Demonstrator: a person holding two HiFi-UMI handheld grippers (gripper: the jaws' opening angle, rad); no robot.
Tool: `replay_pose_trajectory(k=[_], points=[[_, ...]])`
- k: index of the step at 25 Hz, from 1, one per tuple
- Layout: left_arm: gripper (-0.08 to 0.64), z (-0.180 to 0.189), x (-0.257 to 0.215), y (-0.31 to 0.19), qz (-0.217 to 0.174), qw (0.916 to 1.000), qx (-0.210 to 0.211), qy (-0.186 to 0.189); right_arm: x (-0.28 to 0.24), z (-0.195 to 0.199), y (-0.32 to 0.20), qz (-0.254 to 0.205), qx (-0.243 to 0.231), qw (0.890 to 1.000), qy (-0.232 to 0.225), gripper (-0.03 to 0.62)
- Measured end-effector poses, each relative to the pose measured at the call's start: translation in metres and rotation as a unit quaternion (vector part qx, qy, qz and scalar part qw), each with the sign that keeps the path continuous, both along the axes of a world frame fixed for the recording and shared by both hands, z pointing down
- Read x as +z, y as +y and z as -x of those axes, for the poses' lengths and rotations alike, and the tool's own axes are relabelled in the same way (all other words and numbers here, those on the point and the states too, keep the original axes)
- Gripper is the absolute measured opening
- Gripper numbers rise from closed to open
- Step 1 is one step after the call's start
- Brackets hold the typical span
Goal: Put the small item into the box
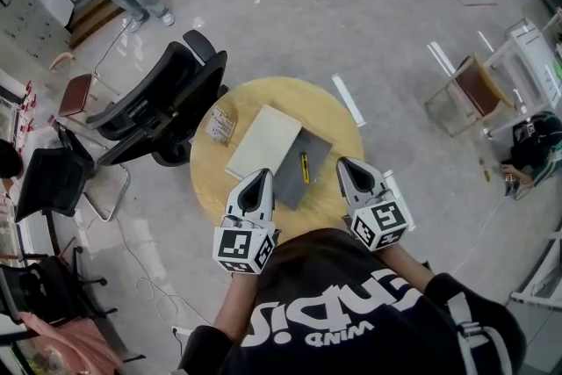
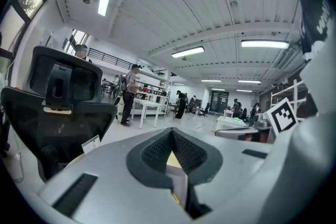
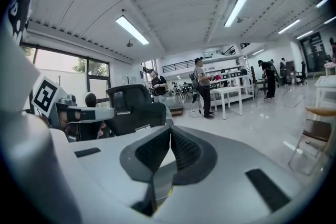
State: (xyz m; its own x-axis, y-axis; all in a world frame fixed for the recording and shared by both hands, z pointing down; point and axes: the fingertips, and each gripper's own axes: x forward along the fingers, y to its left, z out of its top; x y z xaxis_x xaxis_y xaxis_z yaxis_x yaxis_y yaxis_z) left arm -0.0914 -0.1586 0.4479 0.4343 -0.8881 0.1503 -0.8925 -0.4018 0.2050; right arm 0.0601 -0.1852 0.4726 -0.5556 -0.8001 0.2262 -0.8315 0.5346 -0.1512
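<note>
Both tongs are held low at the near edge of a round wooden table [image 1: 338,111], the left gripper [image 1: 260,176] and the right gripper [image 1: 345,164] each with jaws pressed together and nothing between them. Just ahead, between their tips, a small yellow item [image 1: 305,168] lies on a grey sheet [image 1: 292,185], beside a flat cream box [image 1: 263,140] that overlaps the sheet ahead of the left tongs. Further left lies a small packet [image 1: 220,126], and a black office chair [image 1: 167,105] crowds the table's far-left edge.

We note a black office chair [image 1: 167,105] beside the round wooden table [image 1: 327,114], a small packet [image 1: 220,126] lying on it, a wooden chair [image 1: 474,88] well apart.
</note>
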Motion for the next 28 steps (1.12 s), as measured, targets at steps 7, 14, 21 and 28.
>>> replay_pose_trajectory(k=[7,14,21,28], points=[[0.008,-0.0007,-0.0011,0.0042,0.000,1.0000,-0.002,-0.001,-0.0004,-0.0029,0.0038,0.001,0.004,1.000,-0.003,0.005],[0.008,-0.0039,-0.0037,0.0062,0.001,1.0000,-0.004,-0.004,-0.0063,-0.0003,0.0061,-0.006,-0.002,1.000,-0.005,0.003],[0.008,-0.0041,-0.0036,0.0075,0.000,1.0000,-0.003,-0.003,-0.0029,0.0007,0.0084,-0.002,-0.003,1.000,-0.002,0.003],[0.008,-0.0044,-0.0020,0.0066,0.001,1.0000,0.000,-0.002,-0.0017,0.0027,0.0065,0.000,-0.002,1.000,-0.003,0.003]])
